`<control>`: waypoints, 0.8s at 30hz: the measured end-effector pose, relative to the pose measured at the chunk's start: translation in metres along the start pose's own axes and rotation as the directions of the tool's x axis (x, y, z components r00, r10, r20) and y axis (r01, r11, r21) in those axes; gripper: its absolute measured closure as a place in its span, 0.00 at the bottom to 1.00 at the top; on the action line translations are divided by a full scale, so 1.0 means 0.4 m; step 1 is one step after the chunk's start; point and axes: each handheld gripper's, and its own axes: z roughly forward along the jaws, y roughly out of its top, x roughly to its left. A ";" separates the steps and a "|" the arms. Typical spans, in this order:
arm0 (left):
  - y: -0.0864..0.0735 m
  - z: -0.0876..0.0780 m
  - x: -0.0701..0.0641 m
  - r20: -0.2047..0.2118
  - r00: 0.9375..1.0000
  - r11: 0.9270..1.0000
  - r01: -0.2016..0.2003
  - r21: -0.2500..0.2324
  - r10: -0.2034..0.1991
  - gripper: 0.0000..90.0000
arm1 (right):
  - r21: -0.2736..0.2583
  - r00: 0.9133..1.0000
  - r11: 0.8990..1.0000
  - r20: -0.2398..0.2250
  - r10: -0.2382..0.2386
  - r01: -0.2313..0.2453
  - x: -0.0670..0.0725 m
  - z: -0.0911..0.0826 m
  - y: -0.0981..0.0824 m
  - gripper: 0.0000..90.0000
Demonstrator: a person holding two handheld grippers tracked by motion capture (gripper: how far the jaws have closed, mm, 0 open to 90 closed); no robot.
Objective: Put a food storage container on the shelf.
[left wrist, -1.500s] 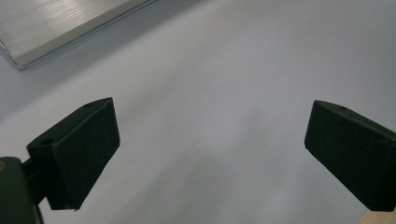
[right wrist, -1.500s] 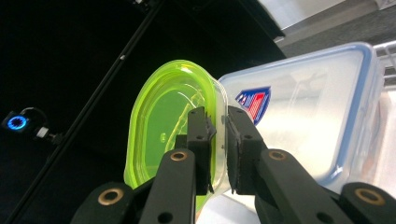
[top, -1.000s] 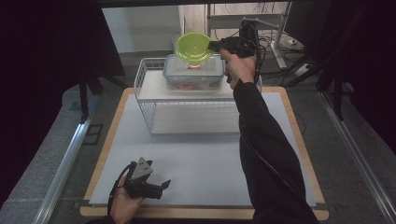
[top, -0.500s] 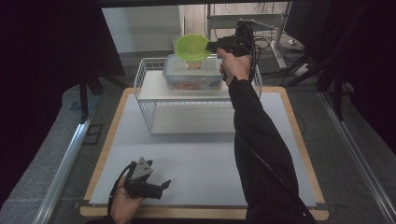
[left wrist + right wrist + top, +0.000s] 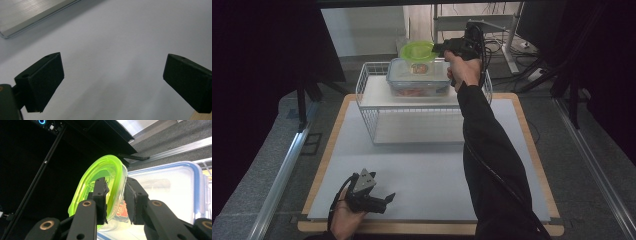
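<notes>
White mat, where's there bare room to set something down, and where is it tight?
The white mat is bare between the wire rack and the left tool. It is bare too beside the right sleeve, toward the wooden edge. The rack's top is crowded by the blue-rimmed container and the green-lidded tub, which the right tool has between its jaws.

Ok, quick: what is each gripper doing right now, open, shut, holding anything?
Left gripper: open, nothing between its jaws, low over the white mat.
Right gripper: jaws just opening, the green-lidded container between them on the clear box.
</notes>
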 end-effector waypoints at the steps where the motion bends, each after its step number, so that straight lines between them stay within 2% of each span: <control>1: 0.000 0.000 0.000 0.000 1.000 1.000 -0.001 0.001 0.001 0.03 | 0.000 1.000 1.000 0.000 -0.003 0.003 -0.001 0.000 0.000 0.76; 2: 0.000 0.000 0.000 0.000 1.000 1.000 -0.001 0.001 0.001 0.03 | 0.000 1.000 1.000 0.000 -0.003 0.003 -0.001 0.000 0.000 0.76; 5: 0.000 0.001 0.001 -0.001 1.000 1.000 -0.005 0.000 0.005 0.03 | -0.004 1.000 1.000 -0.010 -0.029 0.029 -0.002 0.000 -0.001 0.63; 9: 0.001 0.001 0.000 -0.001 1.000 1.000 -0.006 0.001 0.006 0.03 | -0.004 0.995 0.995 -0.008 -0.104 0.104 -0.005 -0.002 -0.006 0.49; 12: 0.001 0.003 -0.002 -0.001 1.000 1.000 -0.008 0.002 0.009 0.03 | 0.008 0.990 0.990 -0.020 -0.140 0.140 -0.008 -0.006 -0.009 0.38; 16: 0.001 0.004 -0.003 0.000 1.000 1.000 -0.011 0.005 0.011 0.03 | 0.018 0.976 0.977 -0.045 -0.212 0.212 -0.013 -0.013 -0.016 0.26; 19: 0.001 0.005 -0.003 0.002 1.000 1.000 -0.010 0.008 0.010 0.03 | 0.011 0.965 0.967 -0.064 -0.253 0.254 -0.018 -0.025 -0.026 0.21; 20: 0.001 0.005 -0.003 0.002 1.000 1.000 -0.010 0.008 0.010 0.03 | 0.011 0.965 0.967 -0.064 -0.253 0.254 -0.018 -0.025 -0.026 0.21; 21: 0.001 0.005 -0.004 0.001 1.000 1.000 -0.012 0.009 0.012 0.03 | 0.014 0.958 0.961 -0.076 -0.276 0.278 -0.021 -0.036 -0.034 0.19; 23: 0.002 0.005 -0.005 0.002 1.000 1.000 -0.012 0.007 0.012 0.03 | 0.011 0.952 0.955 -0.079 -0.295 0.297 -0.024 -0.044 -0.040 0.18; 24: 0.002 0.005 -0.006 0.002 1.000 1.000 -0.012 0.007 0.012 0.03 | 0.007 0.946 0.950 -0.091 -0.310 0.312 -0.024 -0.051 -0.046 0.17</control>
